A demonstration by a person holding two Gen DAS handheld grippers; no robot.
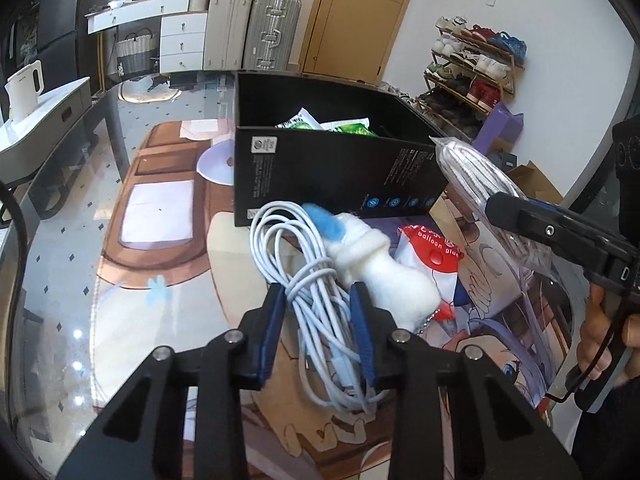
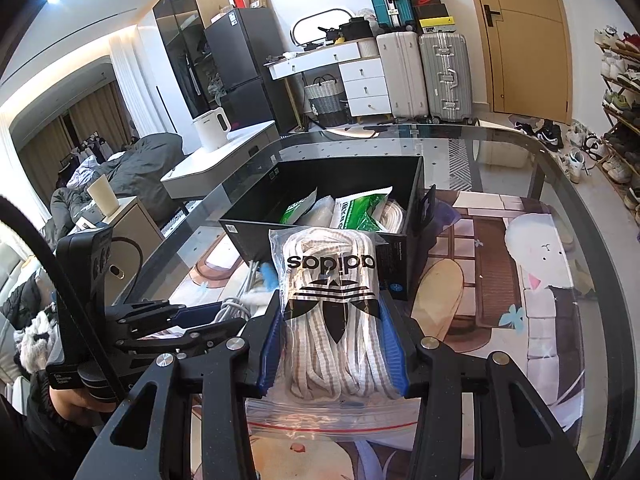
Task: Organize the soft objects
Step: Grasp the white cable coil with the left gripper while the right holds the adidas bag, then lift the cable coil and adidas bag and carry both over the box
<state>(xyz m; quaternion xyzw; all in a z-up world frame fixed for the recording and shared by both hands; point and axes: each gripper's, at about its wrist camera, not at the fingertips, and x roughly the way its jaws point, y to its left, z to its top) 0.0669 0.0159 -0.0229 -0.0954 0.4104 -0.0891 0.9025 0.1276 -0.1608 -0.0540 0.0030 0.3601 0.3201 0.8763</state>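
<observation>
Here the left claw point(image 1: 318, 304) has its two blue pads on both sides of a bundle of white cable point(image 1: 316, 300), which it pinches just above the glass surface point(image 1: 72, 280). A white plush toy point(image 1: 380, 272) with a blue tip lies against the cable, touching the right pad of this claw. Beside the toy, a red and white packet point(image 1: 434, 256) with the words "balloon glue" lies on the illustrated mat point(image 1: 160, 216). The right claw point(image 2: 332, 328) is pressed on a clear zip bag of striped laces point(image 2: 330, 304), printed with a black Adidas logo, and holds it in the air, near the front corner of the black box point(image 2: 320, 236). The box stands open on the surface, and inside it there are green and white packets point(image 2: 356, 212) and some other white soft things. In the left wrist view, the same bag is seen at the right of the box, just beside its corner.
</observation>
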